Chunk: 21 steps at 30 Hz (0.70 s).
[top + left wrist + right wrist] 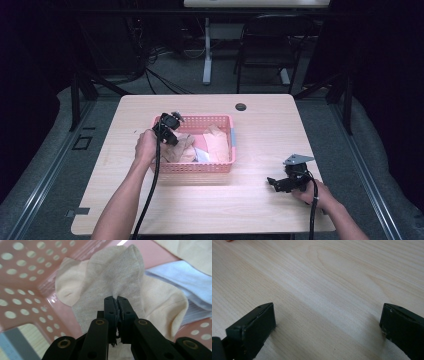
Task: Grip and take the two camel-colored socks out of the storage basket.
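1. The left hand (146,148) reaches over the near left rim of the pink basket (192,168), which sits on the wooden table (250,130) a little left of the middle.
2. The left gripper (172,134) points down into the left end of the basket. In the left gripper view its two black jaws are pressed together on a fold of a beige sock (110,277).
3. The pinched fold rises as a ridge straight up from the tips of the fingers (110,306), and the rest of the sock spreads to both sides of them over the basket floor.
4. A cream cloth (162,305) lies under and beside the sock, and a pale blue cloth (182,280) lies just beyond it.
5. Further right in the basket lies a peach cloth (218,142).
6. The right gripper (274,183) rests low over bare table, well apart from the basket, held by the right hand (312,192).
7. In the right gripper view its jaws stand wide apart with only wood grain between them.
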Each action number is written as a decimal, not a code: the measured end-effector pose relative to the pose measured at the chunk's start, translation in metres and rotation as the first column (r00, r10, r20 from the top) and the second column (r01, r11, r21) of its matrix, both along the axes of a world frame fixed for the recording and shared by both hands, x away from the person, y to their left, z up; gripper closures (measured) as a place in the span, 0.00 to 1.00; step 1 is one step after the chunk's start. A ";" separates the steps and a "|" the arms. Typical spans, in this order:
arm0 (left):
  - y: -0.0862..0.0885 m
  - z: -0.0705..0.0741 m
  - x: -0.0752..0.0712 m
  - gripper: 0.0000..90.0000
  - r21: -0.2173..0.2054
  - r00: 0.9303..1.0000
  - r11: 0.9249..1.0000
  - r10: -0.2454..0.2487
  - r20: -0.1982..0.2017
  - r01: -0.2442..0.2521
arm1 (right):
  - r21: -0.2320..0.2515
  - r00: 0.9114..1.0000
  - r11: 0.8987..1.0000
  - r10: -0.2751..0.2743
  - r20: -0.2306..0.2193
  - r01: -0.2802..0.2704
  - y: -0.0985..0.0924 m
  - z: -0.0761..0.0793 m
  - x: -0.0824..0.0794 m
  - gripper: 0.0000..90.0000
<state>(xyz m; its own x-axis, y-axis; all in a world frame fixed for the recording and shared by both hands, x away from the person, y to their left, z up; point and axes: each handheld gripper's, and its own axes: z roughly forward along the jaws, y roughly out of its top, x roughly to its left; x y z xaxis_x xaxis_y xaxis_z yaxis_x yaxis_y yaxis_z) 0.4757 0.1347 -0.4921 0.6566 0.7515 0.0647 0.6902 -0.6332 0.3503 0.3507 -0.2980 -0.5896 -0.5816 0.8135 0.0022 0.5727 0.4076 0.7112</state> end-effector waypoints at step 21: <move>0.002 0.049 -0.008 0.96 -0.029 0.998 0.999 -0.038 0.051 0.040 | 0.000 1.000 1.000 0.000 0.000 0.000 0.000 0.000 0.000 0.00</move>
<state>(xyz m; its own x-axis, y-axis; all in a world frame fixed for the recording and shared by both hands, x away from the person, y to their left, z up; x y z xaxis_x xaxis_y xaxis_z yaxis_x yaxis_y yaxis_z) 0.4673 0.1369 -0.4432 0.6820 0.7275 0.0758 0.6462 -0.6478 0.4033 0.3506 -0.2980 -0.5896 -0.5816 0.8135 0.0024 0.5729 0.4074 0.7112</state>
